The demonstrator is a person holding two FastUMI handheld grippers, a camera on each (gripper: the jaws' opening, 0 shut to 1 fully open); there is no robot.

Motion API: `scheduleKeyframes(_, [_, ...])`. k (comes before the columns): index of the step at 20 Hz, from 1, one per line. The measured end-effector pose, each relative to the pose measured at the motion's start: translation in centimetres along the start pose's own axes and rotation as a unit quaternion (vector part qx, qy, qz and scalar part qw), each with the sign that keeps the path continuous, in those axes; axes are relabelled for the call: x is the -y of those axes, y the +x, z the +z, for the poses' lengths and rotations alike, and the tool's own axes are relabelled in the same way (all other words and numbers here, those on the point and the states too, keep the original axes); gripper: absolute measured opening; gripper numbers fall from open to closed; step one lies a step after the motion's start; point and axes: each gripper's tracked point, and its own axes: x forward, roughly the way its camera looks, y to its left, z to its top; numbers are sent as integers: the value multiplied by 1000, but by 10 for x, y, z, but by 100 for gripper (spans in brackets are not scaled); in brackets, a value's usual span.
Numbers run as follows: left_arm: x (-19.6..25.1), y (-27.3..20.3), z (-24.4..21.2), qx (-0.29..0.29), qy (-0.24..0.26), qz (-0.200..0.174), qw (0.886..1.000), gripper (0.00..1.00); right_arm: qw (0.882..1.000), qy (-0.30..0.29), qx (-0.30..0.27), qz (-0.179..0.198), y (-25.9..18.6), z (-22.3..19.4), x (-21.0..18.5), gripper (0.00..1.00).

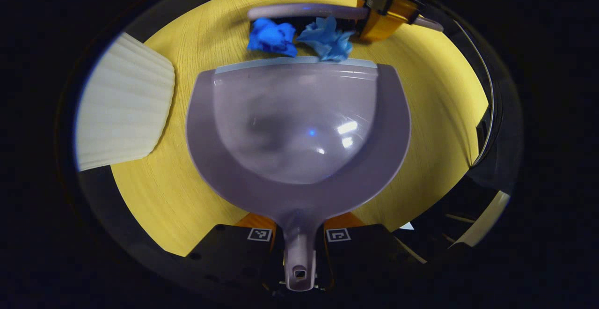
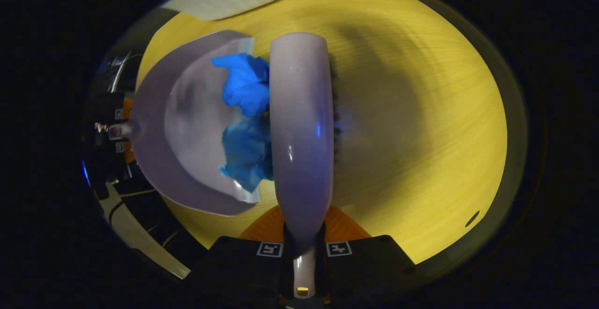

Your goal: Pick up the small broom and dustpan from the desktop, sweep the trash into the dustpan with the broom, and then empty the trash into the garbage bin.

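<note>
The left gripper [image 1: 299,253] is clamping the dustpan [image 1: 299,159] handle, its mouth facing two blue paper wads [image 1: 299,37] at the lip; the right gripper [image 2: 303,257] is gripping the broom [image 2: 302,126], lying crosswise behind them; the right gripper view is showing the wads already overlapping the pan's edge

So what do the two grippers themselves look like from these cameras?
In the left gripper view the left gripper shows dark, blocky finger housings, each bearing a small square black-and-white marker, with orange parts behind them. The right gripper looks alike in its own view: dark housings, two square markers, orange parts. Farther off in the left gripper view it appears orange with a dark block.
</note>
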Motion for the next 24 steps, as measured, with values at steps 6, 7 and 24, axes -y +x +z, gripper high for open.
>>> scheduleKeyframes(6, [-5,5,5,28,30,17,999,26,986,35,35,158,-38,-3,16,18])
scheduleKeyframes(7, [-3,4,9,49,21,17,998,26,979,73,96,162,-61,12,34,19])
scheduleKeyframes(24, [-77,-48,24,338,49,361,868,25,649,380,659,-5,-118,-275,107,18])
